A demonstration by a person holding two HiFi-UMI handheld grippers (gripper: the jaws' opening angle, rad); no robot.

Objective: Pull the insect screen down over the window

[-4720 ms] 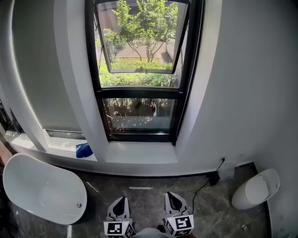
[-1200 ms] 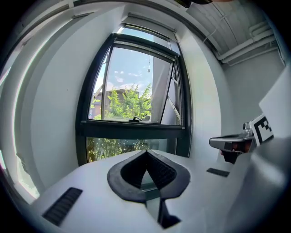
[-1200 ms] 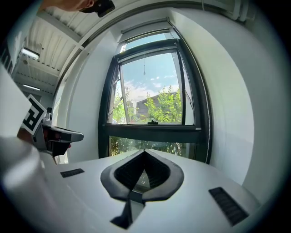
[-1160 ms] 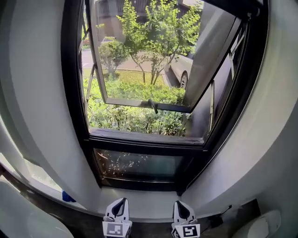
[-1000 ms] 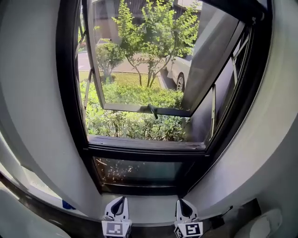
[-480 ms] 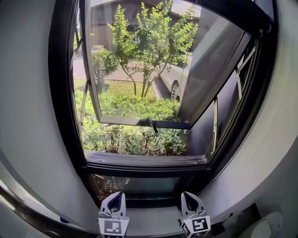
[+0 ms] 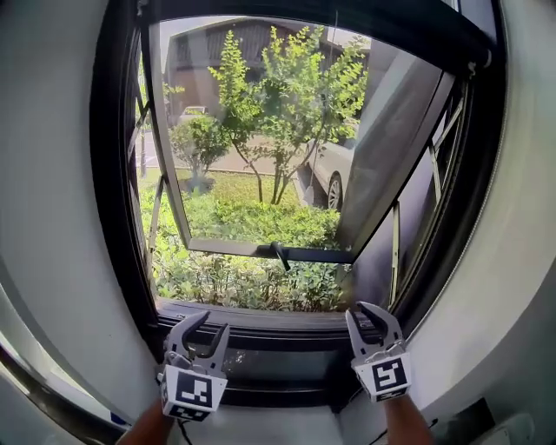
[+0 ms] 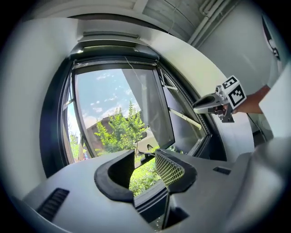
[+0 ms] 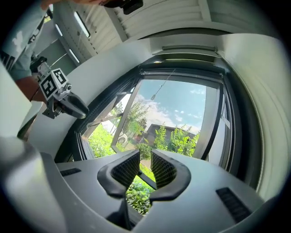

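The left hand-held gripper [image 8: 144, 157] has its jaws apart and opening, with nothing between them; through the gap only greenery and a dark frame bar show. The right hand-held gripper [image 9: 144, 159] has a narrower gap, also opening, and is likewise empty. In the head view both are raised side by side in front of the window [image 7: 113, 217], level with its lower crossbar, the left one [image 7: 213, 323] well apart from the right one [image 7: 361, 311].

Each carries a marker cube [image 7: 193, 391] with black-and-white square patterns. These are codes, not words, and no brand or readable writing shows anywhere.

The person's forearms [image 7: 407, 424] are cut off by the lower edge of the head view. The fixed lower pane is mostly hidden behind the hand-held grippers.

The insect screen [image 7: 347, 22] shows only as a dark bar across the top of the window frame, well above both hand-held grippers. No mesh can be made out there, and the bar is cut off at the upper edge of the head view. A thin pull cord [image 9: 163, 84] hangs from the top and ends in a small toggle.

Below it the glass sash [image 7: 261, 130] stands tilted outward, its handle [image 7: 278, 255] at the middle of its bottom rail. Outside, a light car [image 7: 326, 169] is partly hidden behind trees [image 7: 287, 96] and the sash edge.
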